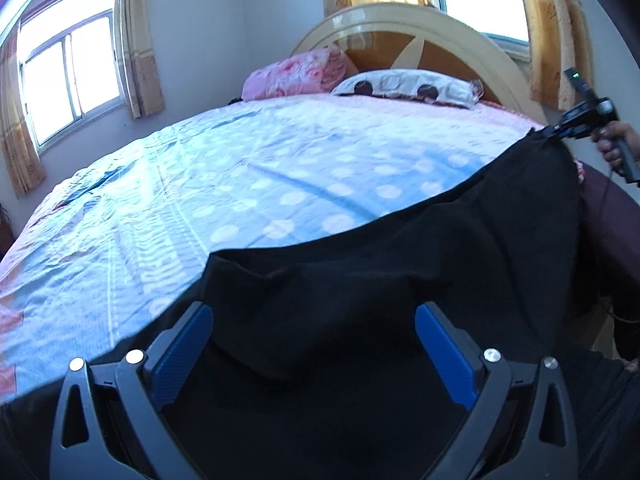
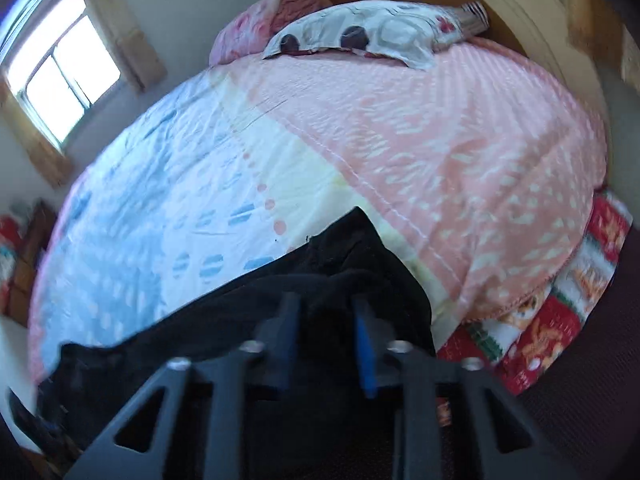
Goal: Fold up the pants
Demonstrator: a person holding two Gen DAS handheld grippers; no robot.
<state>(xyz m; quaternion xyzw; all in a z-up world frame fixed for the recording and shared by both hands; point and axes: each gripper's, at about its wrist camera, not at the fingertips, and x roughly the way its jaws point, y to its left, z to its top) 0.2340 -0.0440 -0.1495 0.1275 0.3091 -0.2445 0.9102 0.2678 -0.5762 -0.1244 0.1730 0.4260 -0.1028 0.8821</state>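
Black pants [image 1: 400,248] lie stretched along the near edge of the bed. In the left wrist view my left gripper [image 1: 314,320] is open, its blue pads [image 1: 446,354] wide apart, with a fold of the black cloth lying between them. My right gripper [image 1: 560,130] shows at the far right of that view, holding the pants' other end. In the right wrist view my right gripper [image 2: 326,312] has its fingers close together, shut on the bunched black pants [image 2: 352,256] over the bed.
The bed [image 1: 240,168] has a blue, white and pink dotted cover. A pink pillow [image 1: 296,72] and a patterned pillow [image 1: 408,84] lie by the wooden headboard [image 1: 404,20]. A red patterned blanket [image 2: 560,312] hangs at the bed's right side. Windows with curtains stand behind.
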